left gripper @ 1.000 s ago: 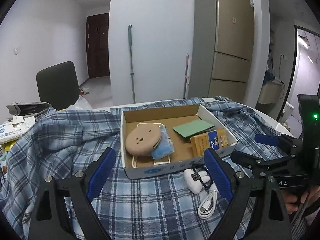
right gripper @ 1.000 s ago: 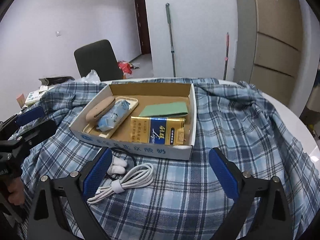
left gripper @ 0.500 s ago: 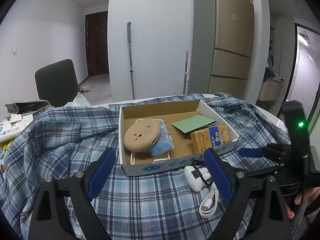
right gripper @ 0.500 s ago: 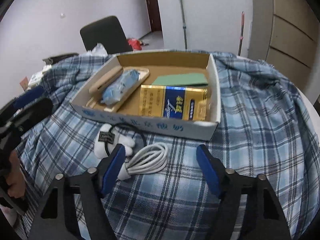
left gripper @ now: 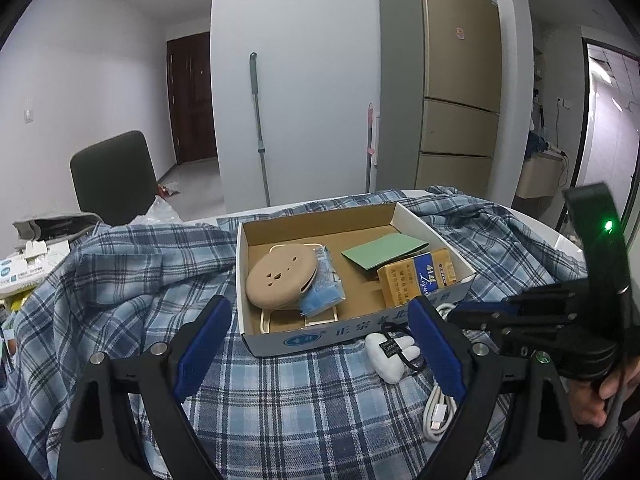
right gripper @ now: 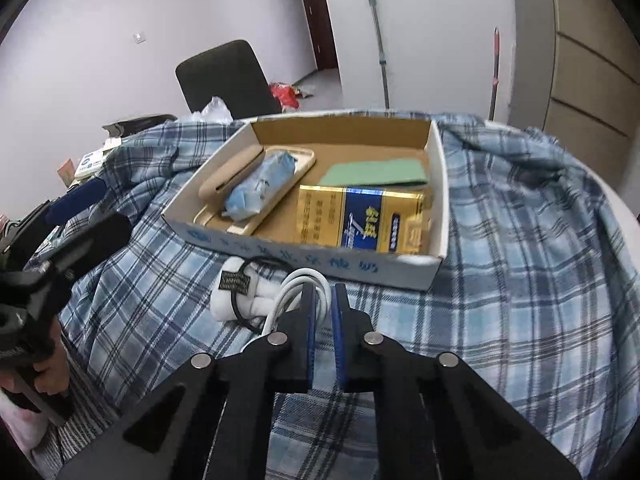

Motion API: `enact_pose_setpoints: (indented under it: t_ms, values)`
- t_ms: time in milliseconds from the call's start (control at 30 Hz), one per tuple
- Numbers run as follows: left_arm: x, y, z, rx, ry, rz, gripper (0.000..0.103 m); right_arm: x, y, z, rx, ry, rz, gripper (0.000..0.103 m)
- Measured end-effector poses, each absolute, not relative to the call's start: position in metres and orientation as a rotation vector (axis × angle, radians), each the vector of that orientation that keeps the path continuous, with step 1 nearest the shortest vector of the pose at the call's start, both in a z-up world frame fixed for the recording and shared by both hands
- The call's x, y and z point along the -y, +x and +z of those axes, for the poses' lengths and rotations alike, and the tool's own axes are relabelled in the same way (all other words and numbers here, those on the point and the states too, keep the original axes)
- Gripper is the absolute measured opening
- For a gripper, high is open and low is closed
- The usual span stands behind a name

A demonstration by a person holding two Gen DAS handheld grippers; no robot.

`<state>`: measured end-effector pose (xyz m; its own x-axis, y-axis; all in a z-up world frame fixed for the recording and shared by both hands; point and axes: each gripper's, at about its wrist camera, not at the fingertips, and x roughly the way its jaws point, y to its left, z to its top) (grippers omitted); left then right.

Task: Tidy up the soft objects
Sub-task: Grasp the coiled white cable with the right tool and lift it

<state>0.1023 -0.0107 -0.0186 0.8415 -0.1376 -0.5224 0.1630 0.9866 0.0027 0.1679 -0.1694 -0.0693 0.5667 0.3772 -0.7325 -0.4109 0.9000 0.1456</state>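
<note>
Two blue-padded jaws of the right gripper [right gripper: 324, 300] have just closed on the coiled white charging cable [right gripper: 294, 292], seemingly pinching one loop (light, limp, slippery, so grip the bundled middle). It lies on the plaid cloth [right gripper: 500, 280] before the cardboard box [right gripper: 438, 184]. The left gripper [left gripper: 320, 344] is spread, empty.

The scene is viewed from two gripper-mounted fisheye cameras, each aimed forward and downward across the plaid-covered bench. The cardboard box [left gripper: 356, 280] is seen from its left front corner in the left view, nearer and more steeply in the right [right gripper: 320, 200]. Box, cable and chair are shared.
</note>
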Motion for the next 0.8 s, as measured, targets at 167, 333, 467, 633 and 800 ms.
enact_pose_setpoints:
  t_ms: [167, 333, 467, 633, 800]
  values:
    - [0.015, 0.1, -0.018, -0.538, 0.072, -0.159, 0.091, 0.163, 0.172, -0.08, -0.902, -0.08, 0.431, 0.056]
    - [0.014, 0.101, -0.018, -0.537, 0.069, -0.153, 0.091, 0.162, 0.172, -0.079, -0.902, -0.081, 0.418, 0.069]
    - [0.009, 0.104, -0.021, -0.551, 0.045, -0.14, 0.091, 0.156, 0.179, -0.092, -1.027, -0.045, 0.422, 0.071]
    - [0.004, 0.106, -0.022, -0.554, 0.028, -0.122, 0.091, 0.136, 0.175, -0.099, -1.07, -0.119, 0.376, 0.061]
    - [0.008, 0.102, -0.021, -0.533, 0.049, -0.12, 0.091, 0.113, 0.16, -0.097, -1.051, -0.256, 0.357, 0.021]
